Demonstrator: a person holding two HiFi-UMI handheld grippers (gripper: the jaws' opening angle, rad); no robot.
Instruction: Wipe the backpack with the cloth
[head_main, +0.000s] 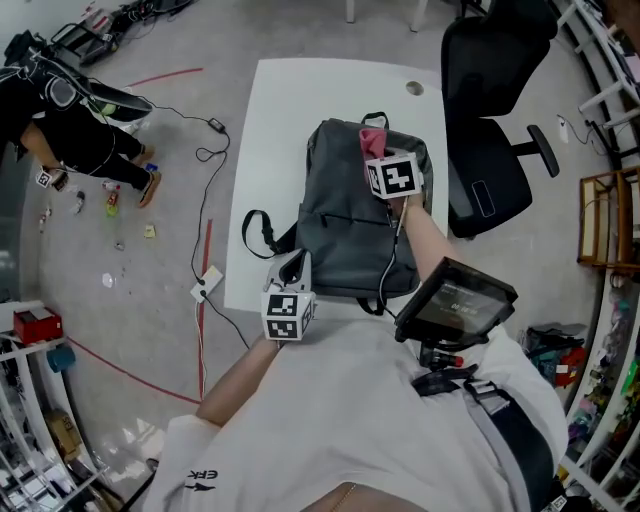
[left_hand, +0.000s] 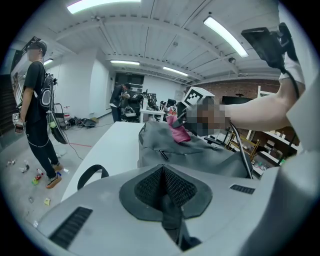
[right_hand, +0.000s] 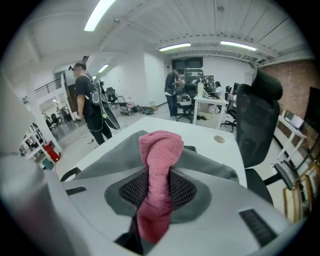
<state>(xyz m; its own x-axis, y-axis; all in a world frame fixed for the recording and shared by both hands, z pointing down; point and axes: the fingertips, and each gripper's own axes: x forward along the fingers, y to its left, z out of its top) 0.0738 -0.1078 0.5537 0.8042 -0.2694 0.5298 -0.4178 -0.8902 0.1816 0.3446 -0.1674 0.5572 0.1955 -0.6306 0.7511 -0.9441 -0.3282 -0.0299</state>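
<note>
A grey backpack (head_main: 340, 225) lies flat on the white table (head_main: 300, 100). My right gripper (head_main: 376, 150) rests over its upper part, shut on a pink cloth (head_main: 372, 138) that touches the fabric. In the right gripper view the pink cloth (right_hand: 159, 165) stands rolled between the pads of the right gripper (right_hand: 156, 192). My left gripper (head_main: 297, 264) sits at the pack's lower left corner. In the left gripper view the left gripper (left_hand: 163, 187) is shut on a grey strap (left_hand: 171, 217) of the backpack (left_hand: 200, 150).
A black shoulder strap (head_main: 256, 232) loops onto the table left of the pack. A black office chair (head_main: 492, 110) stands close to the table's right side. A person (head_main: 70, 130) stands on the floor at far left, near cables (head_main: 205, 150). A cable hole (head_main: 414, 88) marks the table's far edge.
</note>
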